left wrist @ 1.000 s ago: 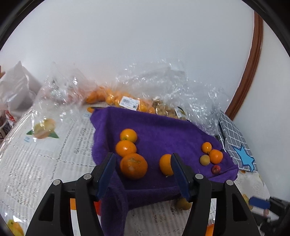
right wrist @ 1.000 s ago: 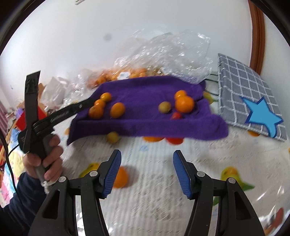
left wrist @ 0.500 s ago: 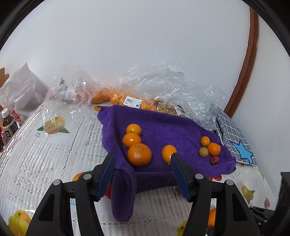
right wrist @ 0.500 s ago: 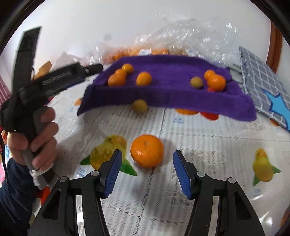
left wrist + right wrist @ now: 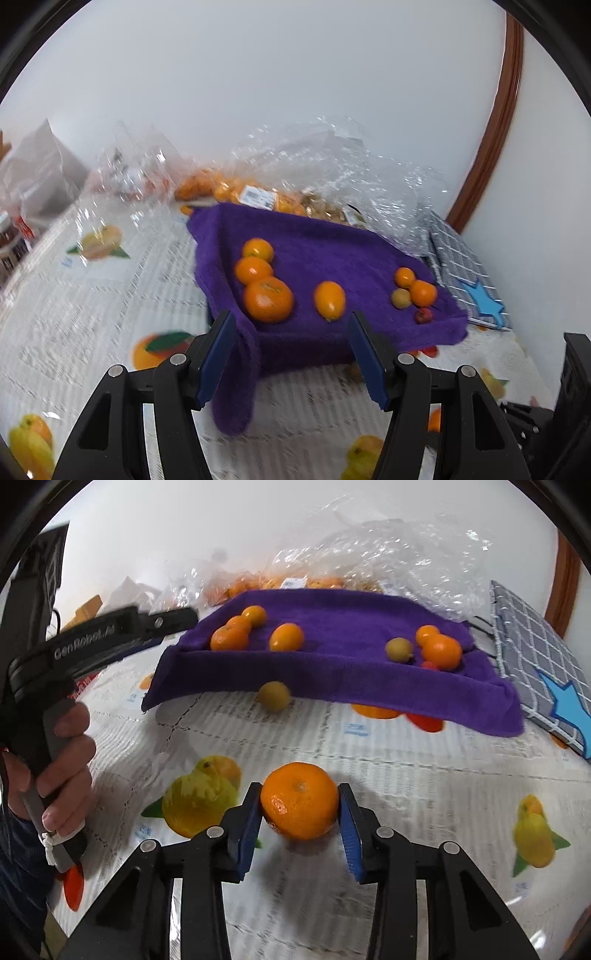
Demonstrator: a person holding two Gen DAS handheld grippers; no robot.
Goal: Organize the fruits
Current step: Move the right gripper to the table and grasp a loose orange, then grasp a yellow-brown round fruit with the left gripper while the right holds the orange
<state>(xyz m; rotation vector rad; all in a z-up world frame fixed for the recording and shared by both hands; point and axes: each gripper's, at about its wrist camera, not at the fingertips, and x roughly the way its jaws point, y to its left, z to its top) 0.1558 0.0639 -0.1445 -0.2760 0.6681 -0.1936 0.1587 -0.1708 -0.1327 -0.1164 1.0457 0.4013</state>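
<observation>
At the left edge of the right wrist view, the left gripper is held in a hand, its fingers spread with nothing between them. At lower centre, the right gripper clamps a mandarin on the tablecloth. Above, across the frame's middle, other fruits lie on the purple towel.

A fruit-print tablecloth carries a purple towel and mandarin.

Both grippers are black plastic with blue finger pads and silver screws; the left hand shows bare skin, dark blue sleeve.
</observation>
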